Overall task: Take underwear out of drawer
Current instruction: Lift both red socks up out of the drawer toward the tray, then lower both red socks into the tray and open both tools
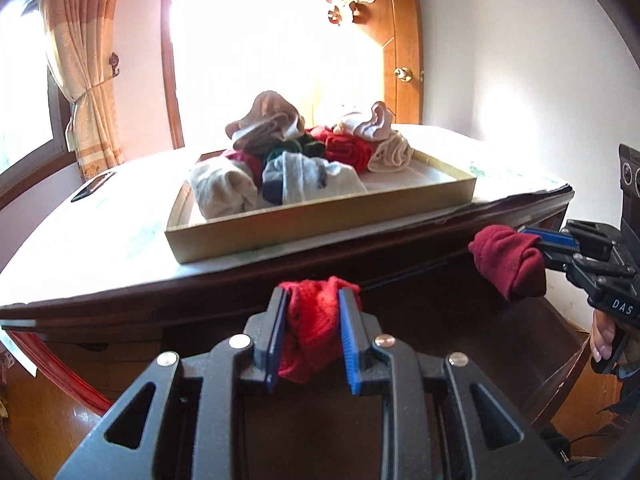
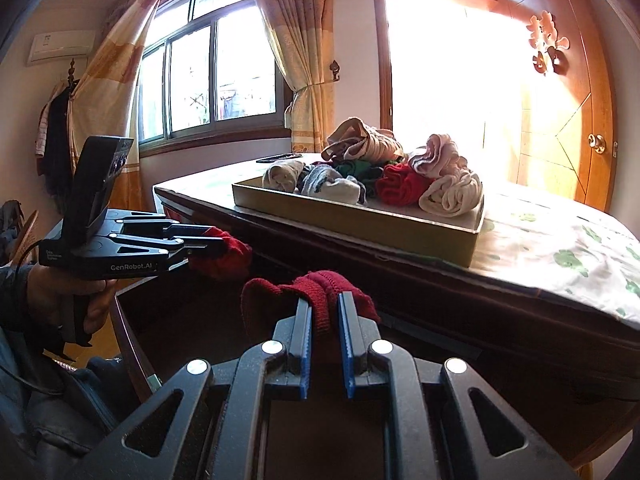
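Note:
My left gripper [image 1: 313, 300] is shut on a bright red rolled piece of underwear [image 1: 311, 332], held in front of the dark wooden dresser. My right gripper [image 2: 325, 304] is shut on a dark red rolled piece [image 2: 320, 292]; the left wrist view shows that piece [image 1: 508, 262] at the right, level with the dresser top. The left gripper [image 2: 208, 246] with its bright red piece [image 2: 224, 258] appears at the left of the right wrist view. A shallow gold tray [image 1: 320, 224] on the dresser top holds several rolled garments [image 1: 296, 160]. The drawer below is dark and mostly hidden.
The dresser top [image 2: 560, 264] carries a white cloth with green print. A phone [image 1: 93, 186] lies at its far left. Behind stand a wooden door [image 2: 560, 128], a bright window and tied curtains [image 2: 312, 80]. A person's hands hold both grippers.

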The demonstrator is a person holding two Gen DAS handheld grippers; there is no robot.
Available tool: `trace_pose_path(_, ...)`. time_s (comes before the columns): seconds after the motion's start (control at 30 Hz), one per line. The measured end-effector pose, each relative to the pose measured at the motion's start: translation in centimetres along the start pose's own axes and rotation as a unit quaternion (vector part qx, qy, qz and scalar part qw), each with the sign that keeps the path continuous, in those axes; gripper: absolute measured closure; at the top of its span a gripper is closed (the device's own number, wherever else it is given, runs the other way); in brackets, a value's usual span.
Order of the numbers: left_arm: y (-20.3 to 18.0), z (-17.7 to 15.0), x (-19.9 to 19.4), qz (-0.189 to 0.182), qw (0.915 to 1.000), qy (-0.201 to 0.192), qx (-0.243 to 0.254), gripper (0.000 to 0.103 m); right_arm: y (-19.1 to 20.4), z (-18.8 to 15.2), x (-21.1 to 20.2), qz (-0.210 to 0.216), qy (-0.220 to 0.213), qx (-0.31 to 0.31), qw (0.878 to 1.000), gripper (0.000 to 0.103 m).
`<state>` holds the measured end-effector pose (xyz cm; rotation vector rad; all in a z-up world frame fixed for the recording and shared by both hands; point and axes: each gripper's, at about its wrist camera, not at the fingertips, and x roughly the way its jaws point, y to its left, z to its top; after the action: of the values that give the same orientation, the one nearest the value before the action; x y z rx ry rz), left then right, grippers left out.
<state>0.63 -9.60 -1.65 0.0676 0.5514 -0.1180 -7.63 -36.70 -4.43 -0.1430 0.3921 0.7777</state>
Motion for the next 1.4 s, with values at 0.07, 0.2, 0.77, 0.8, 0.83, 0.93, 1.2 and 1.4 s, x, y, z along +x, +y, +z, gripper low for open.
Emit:
trace_pose_path(0.07, -0.1, 1.5, -0.3, 0.0, 0.9999, -0.011, 0.006, 0.08, -0.3, 1.3, -0.2, 0.002, -0.009, 0.0, 1.0, 0.089)
trace_pose_path(0.2, -0.2, 4.3, -0.5, -0.001, 0.9994, -0.03, 0.015, 0.08, -1.1, 4.2, -0.6, -0.002, -0.027, -0.003, 1.0, 0.089)
trace_pose_path(0.77, -1.5, 12.1, 5.7, 0.002, 0.9986, -0.021, 0.048, 0.08, -6.2, 10.5, 4.5, -0.059, -0.01, 0.009, 0.998, 0.089)
trace_pose_path(0.8, -1.6, 12.3, 6.2, 0.002, 0.9987, -0.018, 0.048, 0.08, -6.5, 10.5, 5.0, -0.062, -0.007, 0.011, 0.998, 0.089)
trace_pose_path(0.83, -1.8, 12.5, 6.7, 0.004, 0.9987, -0.015, 0.049, 0.08, -6.7, 10.5, 5.4, -0.065, -0.004, 0.011, 0.998, 0.089)
trace_pose_path(0.93, -2.2, 13.0, 8.1, 0.003, 0.9988, -0.007, 0.049, 0.08, -7.4, 10.4, 6.7, -0.078, 0.007, 0.013, 0.997, 0.089)
trace_pose_path(1.2, -2.6, 13.6, 10.9, 0.004, 0.9987, 0.017, 0.047, 0.079, -9.0, 10.1, 9.1, -0.091, 0.028, 0.026, 0.995, 0.089)
trace_pose_path(1.4, -3.0, 13.4, 12.1, 0.007, 0.9984, 0.031, 0.047, 0.059, -9.7, 9.5, 10.9, -0.096, 0.061, 0.03, 0.993, 0.089)
